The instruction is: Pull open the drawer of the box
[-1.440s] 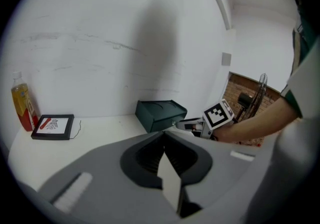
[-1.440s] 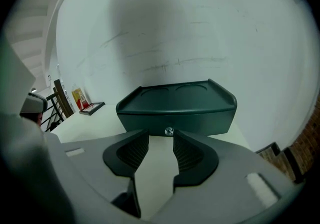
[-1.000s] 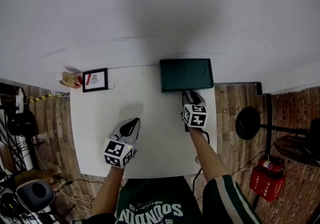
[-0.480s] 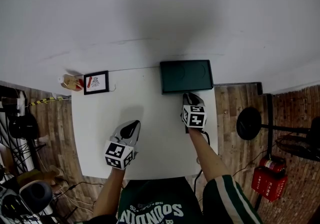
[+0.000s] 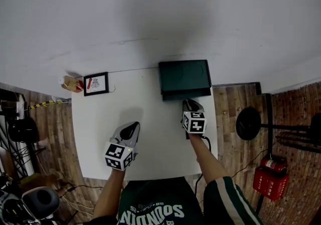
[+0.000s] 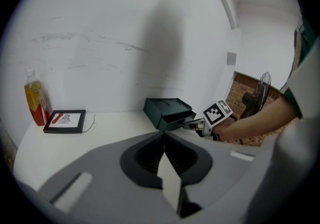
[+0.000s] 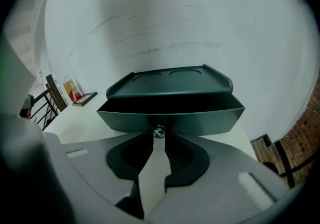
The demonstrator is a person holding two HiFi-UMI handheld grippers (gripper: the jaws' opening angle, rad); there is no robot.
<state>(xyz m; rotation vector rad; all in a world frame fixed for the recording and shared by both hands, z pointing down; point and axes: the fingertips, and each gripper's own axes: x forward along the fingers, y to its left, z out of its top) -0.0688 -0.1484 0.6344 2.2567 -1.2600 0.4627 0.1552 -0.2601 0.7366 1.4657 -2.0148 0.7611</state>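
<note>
A dark green box (image 5: 184,74) stands at the back right of the white table (image 5: 150,114). Its drawer (image 5: 186,94) sticks out a little from the front; in the right gripper view the drawer (image 7: 170,118) shows an open dark slot under the box top (image 7: 170,84). My right gripper (image 5: 188,102) is shut on the small round knob (image 7: 159,131) at the middle of the drawer front. My left gripper (image 5: 131,128) hovers over the middle of the table, jaws together and empty. From the left gripper view the box (image 6: 165,108) and the right gripper (image 6: 192,124) lie ahead to the right.
A black picture frame (image 5: 95,82) and a bottle of orange drink (image 5: 70,83) sit at the table's back left corner. A white wall runs behind the table. On the wooden floor to the right are a round black stand (image 5: 248,124) and red extinguishers (image 5: 270,183).
The right gripper closed on the knob and drew back toward me, and the drawer has slid a little way out of the box. The left gripper has barely moved.
</note>
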